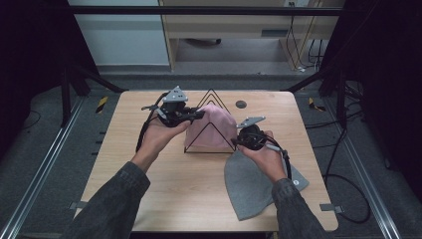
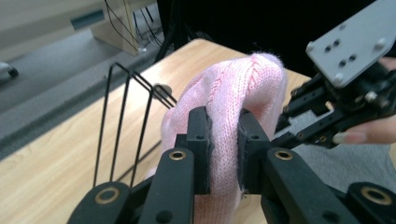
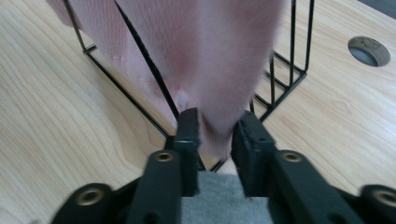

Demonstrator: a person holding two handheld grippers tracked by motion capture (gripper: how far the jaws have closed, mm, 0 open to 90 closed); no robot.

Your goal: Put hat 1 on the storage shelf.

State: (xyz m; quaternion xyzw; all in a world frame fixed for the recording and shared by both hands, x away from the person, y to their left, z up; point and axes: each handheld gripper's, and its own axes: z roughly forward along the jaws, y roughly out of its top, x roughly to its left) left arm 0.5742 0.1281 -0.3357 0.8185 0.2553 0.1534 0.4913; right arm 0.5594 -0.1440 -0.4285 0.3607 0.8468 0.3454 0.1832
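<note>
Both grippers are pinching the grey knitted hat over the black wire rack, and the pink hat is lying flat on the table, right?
Not quite, the colours are swapped. The left gripper and right gripper pinch the pink knitted hat over the black wire rack; the grey knitted hat lies flat on the wooden table. The high view shows it.

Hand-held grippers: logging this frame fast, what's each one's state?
Left hand-held gripper: closed on the pink beanie.
Right hand-held gripper: closed on the pink beanie's hem.

We see bare table (image 1: 164, 194) open on our left; on our right the grey hat (image 1: 251, 186) covers the near corner, and mid-table the wire rack (image 1: 210, 130), draped with the pink hat (image 1: 211, 127), blocks passage between the grippers
</note>
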